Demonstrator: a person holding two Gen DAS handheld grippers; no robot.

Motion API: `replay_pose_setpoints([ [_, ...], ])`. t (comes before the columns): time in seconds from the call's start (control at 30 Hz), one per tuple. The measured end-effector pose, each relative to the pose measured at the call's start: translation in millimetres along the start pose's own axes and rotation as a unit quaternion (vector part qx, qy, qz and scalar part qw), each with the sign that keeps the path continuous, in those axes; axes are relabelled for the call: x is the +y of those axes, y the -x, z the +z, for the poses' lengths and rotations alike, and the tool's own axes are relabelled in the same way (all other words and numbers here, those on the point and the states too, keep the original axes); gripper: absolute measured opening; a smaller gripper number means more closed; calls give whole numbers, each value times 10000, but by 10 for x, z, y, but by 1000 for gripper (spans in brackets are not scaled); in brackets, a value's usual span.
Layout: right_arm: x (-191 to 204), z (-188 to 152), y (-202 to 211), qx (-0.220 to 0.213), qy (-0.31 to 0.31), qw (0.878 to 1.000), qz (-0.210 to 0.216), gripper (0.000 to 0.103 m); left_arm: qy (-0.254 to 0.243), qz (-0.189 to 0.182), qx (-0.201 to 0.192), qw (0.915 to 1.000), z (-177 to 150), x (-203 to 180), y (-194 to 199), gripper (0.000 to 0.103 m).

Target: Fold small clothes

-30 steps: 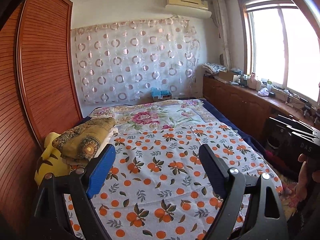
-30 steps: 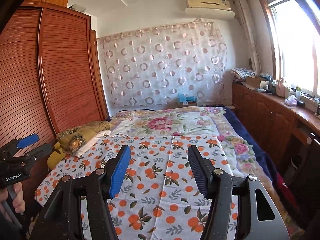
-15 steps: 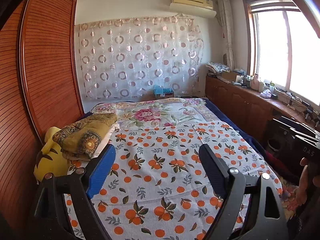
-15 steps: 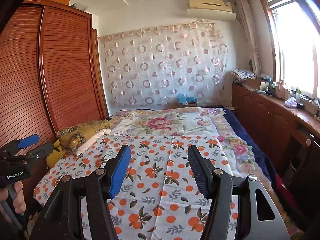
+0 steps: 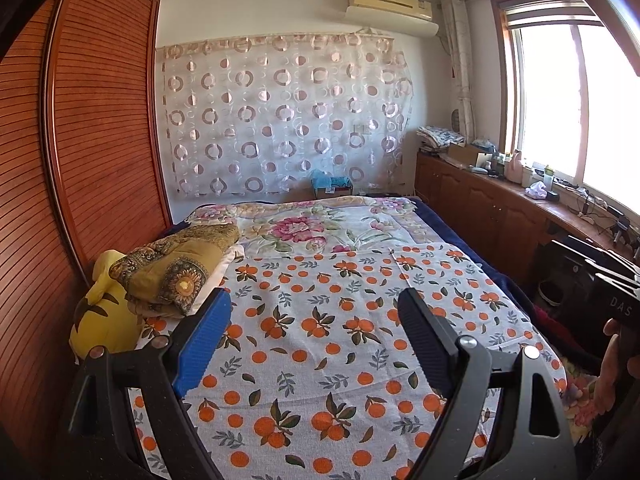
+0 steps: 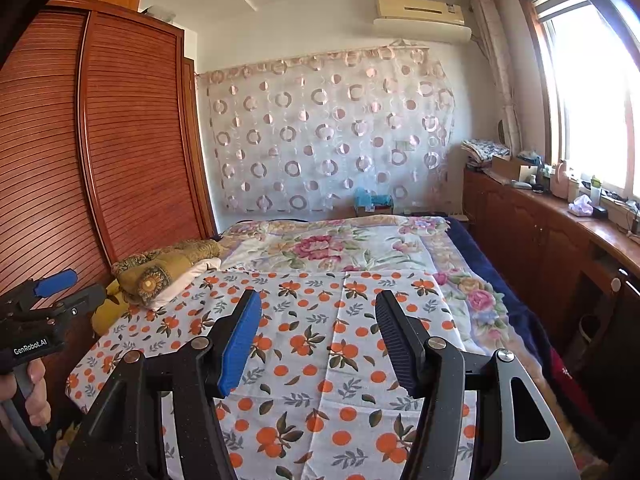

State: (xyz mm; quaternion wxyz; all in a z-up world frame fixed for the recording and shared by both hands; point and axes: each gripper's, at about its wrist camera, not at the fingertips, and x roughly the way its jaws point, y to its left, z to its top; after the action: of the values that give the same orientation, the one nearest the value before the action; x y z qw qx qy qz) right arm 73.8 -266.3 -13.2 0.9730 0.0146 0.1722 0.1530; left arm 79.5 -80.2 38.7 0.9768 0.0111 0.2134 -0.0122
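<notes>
Left wrist view first: we see our left gripper (image 5: 314, 340) held above the near end of the bed (image 5: 472, 240), its fingers (image 5: 206, 340) standing wide apart with nothing between them. One finger carries a blue pad, the other a black ribbed one. Below them an orange-print cloth (image 5: 320, 320) lies spread flat over the near half of the bed, reaching its near edge and left edge. Beyond it a floral sheet (image 5: 320, 228) covers the far half. At the left edge of the bed, beside the wooden wardrobe (image 5: 100, 140), a folded olive patterned blanket (image 5: 176, 268) rests on a yellow cushion (image 5: 100, 320). At the right border of this view a hand (image 5: 616, 364) holds the other tool.

From the right wrist view, our right gripper (image 6: 318, 340) also hangs over the orange-print cloth (image 6: 320, 360), fingers (image 6: 240, 340) apart and empty, the gap narrower than on the left. The left gripper (image 6: 56, 292) shows at the left border, gripped by a hand (image 6: 28, 392). A circle-patterned curtain (image 6: 328, 132) hangs on the far wall, with an air conditioner (image 6: 420, 16) above it. A wooden cabinet (image 6: 540, 232) runs under the window (image 6: 592, 100) along the bed's right side, small clutter on its top.

We cannot tell whether the orange-print cloth is a garment or a plain sheet.
</notes>
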Motion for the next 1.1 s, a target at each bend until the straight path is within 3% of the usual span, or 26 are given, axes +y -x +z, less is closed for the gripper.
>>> replay_pose_setpoints([
  [1.1, -95, -16, -3, -34, 35, 10000, 33, 61, 7, 28, -37, 10000, -13, 5, 10, 86],
])
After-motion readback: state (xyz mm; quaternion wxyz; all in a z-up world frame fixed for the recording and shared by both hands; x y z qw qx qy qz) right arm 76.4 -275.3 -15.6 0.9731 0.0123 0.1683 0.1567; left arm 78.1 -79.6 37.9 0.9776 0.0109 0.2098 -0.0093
